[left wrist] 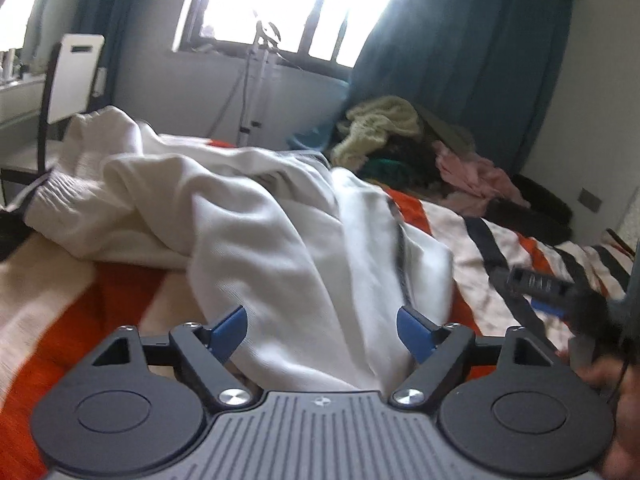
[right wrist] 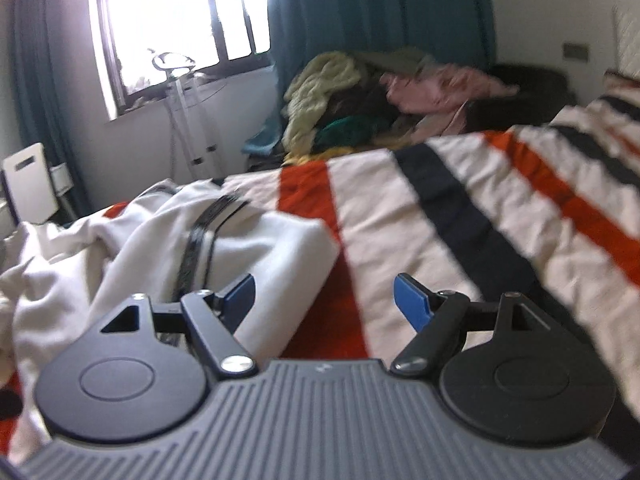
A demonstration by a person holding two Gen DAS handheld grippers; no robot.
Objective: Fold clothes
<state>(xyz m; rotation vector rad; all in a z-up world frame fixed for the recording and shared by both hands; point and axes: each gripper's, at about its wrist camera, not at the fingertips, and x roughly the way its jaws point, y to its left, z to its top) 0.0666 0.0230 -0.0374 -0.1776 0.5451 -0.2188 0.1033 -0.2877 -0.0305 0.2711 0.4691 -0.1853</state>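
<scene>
On the bed (right wrist: 460, 200), the white garment (left wrist: 260, 232) lies crumpled and unfolded, a pile (right wrist: 360, 96) waits behind, and both the left tool (left wrist: 320, 334) and right tool (right wrist: 324, 300) gape, holding nothing.

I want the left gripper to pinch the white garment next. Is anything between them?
Nothing visible: the left gripper is open, and the white garment lies directly between and ahead of its fingers on the striped blanket.

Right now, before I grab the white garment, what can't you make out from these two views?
- White garment: near edge hidden under left gripper, left wrist view.
- Right gripper: open, but whether it touches the striped bedspread is unclear.
- Clothes pile: motion blur merges the separate items.
</scene>
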